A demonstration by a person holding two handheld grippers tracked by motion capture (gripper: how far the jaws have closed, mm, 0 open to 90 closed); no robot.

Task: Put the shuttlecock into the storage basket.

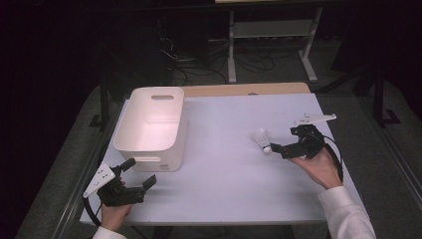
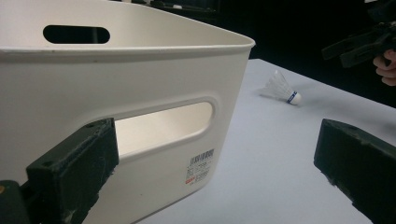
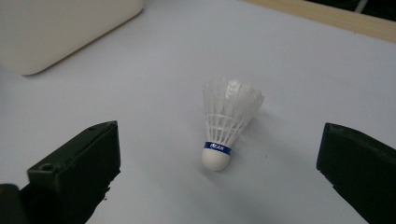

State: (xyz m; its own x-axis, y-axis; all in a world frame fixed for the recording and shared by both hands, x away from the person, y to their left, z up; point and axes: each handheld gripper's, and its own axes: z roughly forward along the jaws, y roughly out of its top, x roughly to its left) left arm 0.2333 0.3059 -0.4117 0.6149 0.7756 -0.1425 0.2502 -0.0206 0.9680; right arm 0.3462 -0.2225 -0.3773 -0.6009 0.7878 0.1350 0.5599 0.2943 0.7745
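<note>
Jaws of the right gripper (image 3: 215,186) stand wide, just short of the white feathered shuttlecock with a blue band (image 3: 227,126) lying on the pale table (image 1: 224,174); a hasty close could flick it away. Left gripper (image 2: 210,186) gapes beside the white plastic bin (image 1: 149,124); beyond, dark floor and cables.

A white shuttlecock (image 1: 263,139) with a blue band lies on its side on the table, cork nearest the person.
</note>
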